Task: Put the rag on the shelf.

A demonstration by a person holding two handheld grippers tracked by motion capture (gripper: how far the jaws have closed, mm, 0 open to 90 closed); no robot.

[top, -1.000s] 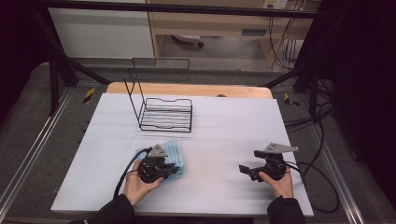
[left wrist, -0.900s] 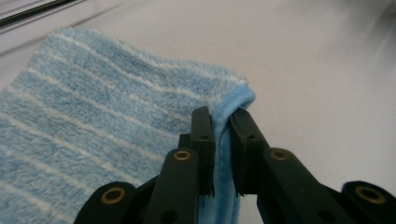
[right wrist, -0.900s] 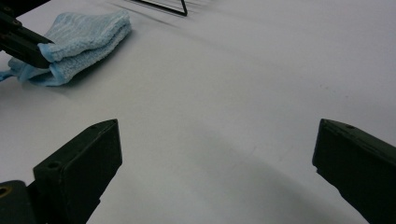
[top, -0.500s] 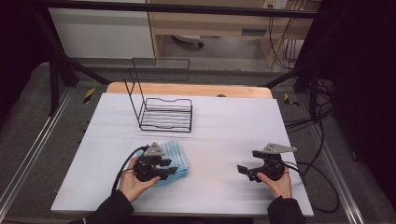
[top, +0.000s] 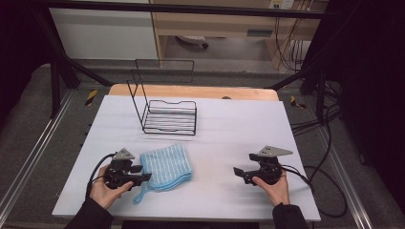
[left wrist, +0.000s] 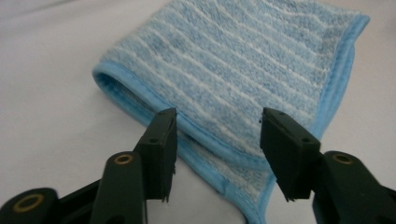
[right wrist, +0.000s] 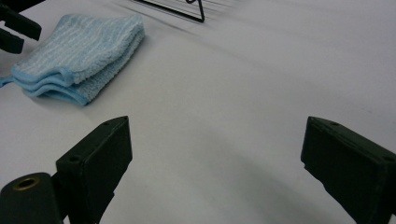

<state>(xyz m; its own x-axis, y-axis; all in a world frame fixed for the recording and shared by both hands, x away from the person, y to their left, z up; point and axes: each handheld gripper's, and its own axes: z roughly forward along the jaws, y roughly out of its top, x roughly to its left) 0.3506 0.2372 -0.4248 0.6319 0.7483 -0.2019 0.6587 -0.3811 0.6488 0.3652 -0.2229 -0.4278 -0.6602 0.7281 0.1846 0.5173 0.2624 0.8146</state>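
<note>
A folded light-blue striped towel (top: 166,167) lies on the white table (top: 229,129), front left of centre. My left gripper (top: 142,173) sits just left of it, pointing at its near edge. In the left gripper view the jaws of this gripper (left wrist: 218,122) have just been opening and stand apart, clear of the towel (left wrist: 243,60), whose bound edge lies just beyond their tips. My right gripper (top: 237,171) rests at the front right, pointing left. Its jaws (right wrist: 217,128) have just been closing slightly but are still wide open over bare table, with the towel (right wrist: 79,51) farther off.
A black wire rack (top: 169,117) with a tall back frame stands behind the towel, toward the table's far side. A wooden board edge (top: 191,90) runs along the back. Cables trail from both grippers. My left gripper's tips (right wrist: 14,28) show in the right gripper view.
My left gripper has drawn back leftward off the towel and its jaws have opened, letting the towel go. The towel stays folded in place. My right gripper has shifted slightly left.
</note>
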